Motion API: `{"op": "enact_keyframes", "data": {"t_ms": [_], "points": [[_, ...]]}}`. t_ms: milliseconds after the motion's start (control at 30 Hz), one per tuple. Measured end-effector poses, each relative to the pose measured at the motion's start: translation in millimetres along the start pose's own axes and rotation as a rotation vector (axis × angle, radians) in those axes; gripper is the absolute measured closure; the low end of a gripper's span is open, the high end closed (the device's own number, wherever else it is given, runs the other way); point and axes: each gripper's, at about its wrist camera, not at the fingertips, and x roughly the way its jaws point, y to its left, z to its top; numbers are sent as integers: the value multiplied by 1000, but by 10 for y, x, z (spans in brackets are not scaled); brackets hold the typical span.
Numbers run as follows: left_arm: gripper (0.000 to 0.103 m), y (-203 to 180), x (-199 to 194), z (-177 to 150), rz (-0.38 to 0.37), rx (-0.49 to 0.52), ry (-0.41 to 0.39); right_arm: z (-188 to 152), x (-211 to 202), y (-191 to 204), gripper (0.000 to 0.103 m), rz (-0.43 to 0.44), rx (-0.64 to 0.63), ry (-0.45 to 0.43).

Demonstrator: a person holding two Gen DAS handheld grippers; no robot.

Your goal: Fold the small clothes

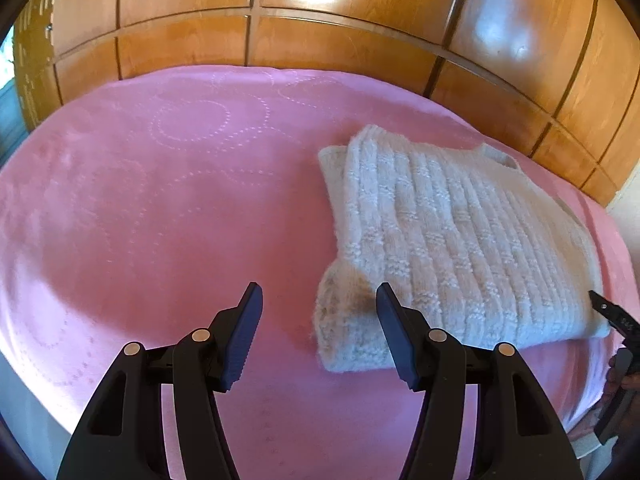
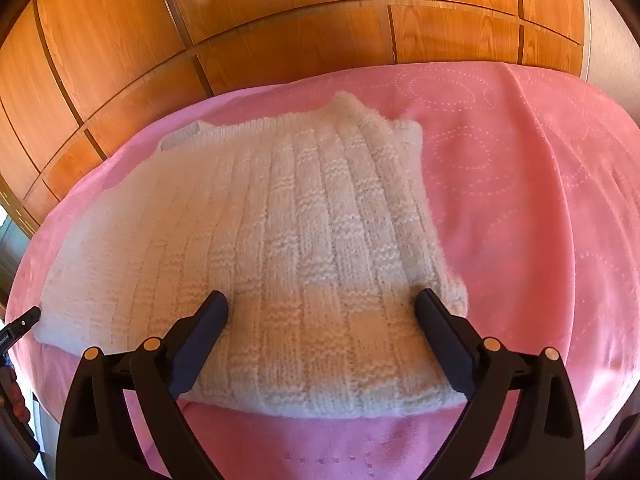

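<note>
Knit sweater (image 2: 256, 248), cream, lies folded on the pink blanket (image 1: 160, 200). Right gripper (image 2: 322, 312): fingers wide apart w/ nothing clamped, hem betw. them. Left gripper (image 1: 318, 308): fingers apart, empty, at the sweater's near corner, one finger over the knit. Wooden panelling (image 2: 280, 12) behind the blanket

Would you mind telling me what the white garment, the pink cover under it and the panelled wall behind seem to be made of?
White garment: chunky knitted yarn, probably wool or acrylic; ribbed columns with a fuzzy, matte surface.
Pink cover: soft, plush-looking fabric with dotted, stitched-looking circles; the fibre is unclear.
Panelled wall: wood or wood veneer, glossy; visible grain and bright light reflections.
</note>
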Motion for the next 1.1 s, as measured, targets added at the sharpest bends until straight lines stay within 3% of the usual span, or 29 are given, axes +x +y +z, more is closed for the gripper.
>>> {"op": "enact_keyframes", "data": {"t_ms": [33, 100, 167, 300, 400, 467, 533, 600, 667, 800, 1033, 1067, 1100], "points": [[48, 5, 14, 1, -33, -4, 8, -12, 0, 4, 7, -5, -3, -1], [82, 9, 54, 4, -102, -8, 24, -19, 9, 21, 7, -10, -4, -2], [98, 3, 88, 15, -169, -12, 37, -21, 14, 26, 6, -12, -1, -2], [99, 77, -95, 61, -284, -65, 4, -29, 13, 21, 6, -6, -1, -7], [99, 140, -64, 16, -251, -80, 26, -47, 21, 19, 6, -5, -2, -14], [99, 186, 131, -87, -204, -98, 96, -59, 31, 21, 6, -4, -2, -21], [97, 229, 169, -106, -225, -150, 112, -71, 27, 31, 6, -7, -8, -24], [78, 234, 88, -26, -243, -178, 89, -77, 22, 23, 6, -1, -8, -26], [70, 247, 47, 68, -241, -192, 60, -86, 23, 19, 6, 2, -8, -30], [70, 214, 127, 397, -267, -182, 52, -108, 12, 29, 5, 2, -2, -41], [70, 69, 657, 824, -259, -174, 136, -122, 15, 12, 5, 8, -6, -48], [74, 55, 743, 861, -254, -180, 153, -115, 14, 18, 5, 7, -5, -47], [96, 37, 797, 878, -260, -180, 164, -117, 14, 19, 5, 8, -6, -48]]}}
